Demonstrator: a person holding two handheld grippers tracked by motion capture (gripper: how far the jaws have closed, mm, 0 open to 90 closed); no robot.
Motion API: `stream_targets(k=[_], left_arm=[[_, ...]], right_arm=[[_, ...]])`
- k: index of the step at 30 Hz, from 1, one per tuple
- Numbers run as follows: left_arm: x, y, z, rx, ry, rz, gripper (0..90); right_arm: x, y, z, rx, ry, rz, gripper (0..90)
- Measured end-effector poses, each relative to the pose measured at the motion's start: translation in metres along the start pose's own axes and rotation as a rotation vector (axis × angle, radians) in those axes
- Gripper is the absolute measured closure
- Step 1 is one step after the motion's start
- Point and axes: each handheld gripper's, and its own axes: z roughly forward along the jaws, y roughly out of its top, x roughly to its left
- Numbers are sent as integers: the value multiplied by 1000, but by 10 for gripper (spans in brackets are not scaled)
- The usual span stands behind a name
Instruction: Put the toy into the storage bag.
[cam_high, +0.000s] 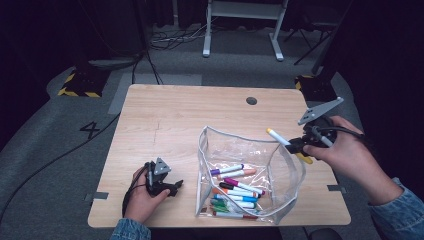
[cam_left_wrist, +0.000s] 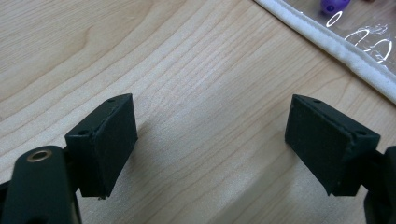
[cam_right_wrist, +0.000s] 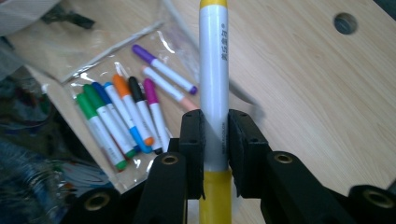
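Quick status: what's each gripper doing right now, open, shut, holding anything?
Left gripper: open, empty, over the table.
Right gripper: shut on the yellow marker.

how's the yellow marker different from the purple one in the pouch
The yellow marker is clamped in the right tool, off the table; the purple marker lies flat inside the clear pouch. The yellow one is alone, while the purple one lies among other markers. Their caps differ, yellow against purple. Both have white barrels and look to be the same kind of marker.
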Motion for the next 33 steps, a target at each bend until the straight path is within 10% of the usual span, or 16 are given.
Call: stream_targets(k=[11, 33], left_arm=[[0, 0, 0, 0, 0, 1, 171], [0, 0, 0, 1, 0, 0, 171]], right_arm=[[56, 20, 33, 69, 124, -143, 770], [103, 33, 120, 259, 264, -271, 770]])
